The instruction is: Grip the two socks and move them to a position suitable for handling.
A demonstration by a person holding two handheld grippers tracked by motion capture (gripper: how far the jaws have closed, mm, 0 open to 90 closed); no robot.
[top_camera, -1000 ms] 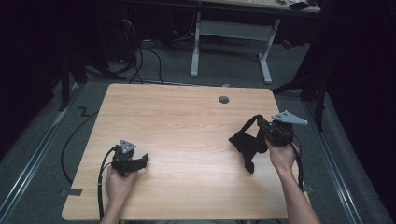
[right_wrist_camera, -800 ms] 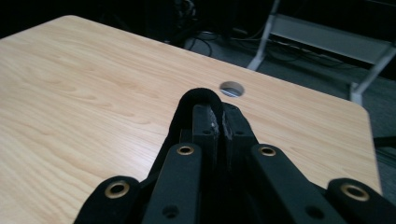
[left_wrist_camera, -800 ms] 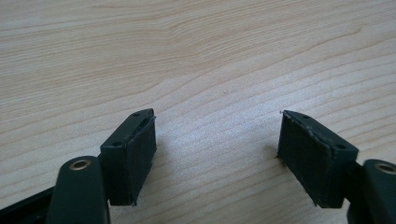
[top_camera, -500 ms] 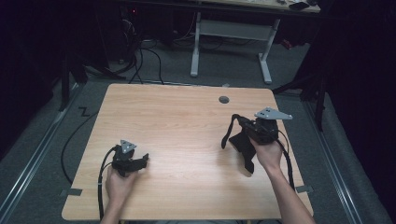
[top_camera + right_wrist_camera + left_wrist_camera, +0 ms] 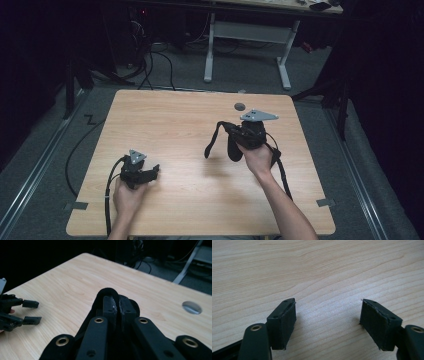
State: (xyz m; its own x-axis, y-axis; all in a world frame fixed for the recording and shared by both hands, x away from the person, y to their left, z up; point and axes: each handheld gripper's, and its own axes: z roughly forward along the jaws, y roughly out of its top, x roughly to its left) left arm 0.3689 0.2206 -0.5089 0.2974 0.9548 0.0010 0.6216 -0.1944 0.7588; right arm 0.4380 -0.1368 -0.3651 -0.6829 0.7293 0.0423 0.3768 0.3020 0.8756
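Observation:
My right gripper hovers over the right half of the wooden table, its jaws pointing left and shut on a black strap. The strap droops in a loop toward the tabletop, with a thicker black part hanging under the hand. In the right gripper view the strap curls over the closed tips of the right gripper. My left gripper rests at the table's front left, open. In the left gripper view the left gripper has only bare wood between its pads. The left gripper also appears far off, jaws apart.
A round grey grommet sits near the table's far edge, also seen as the grommet. Grey tape marks lie at the front corners. Cables and a white desk frame stand on the floor behind.
My right hand has carried the black strap leftward, from the right edge toward the table's middle. The left hand and its gripper have stayed put.

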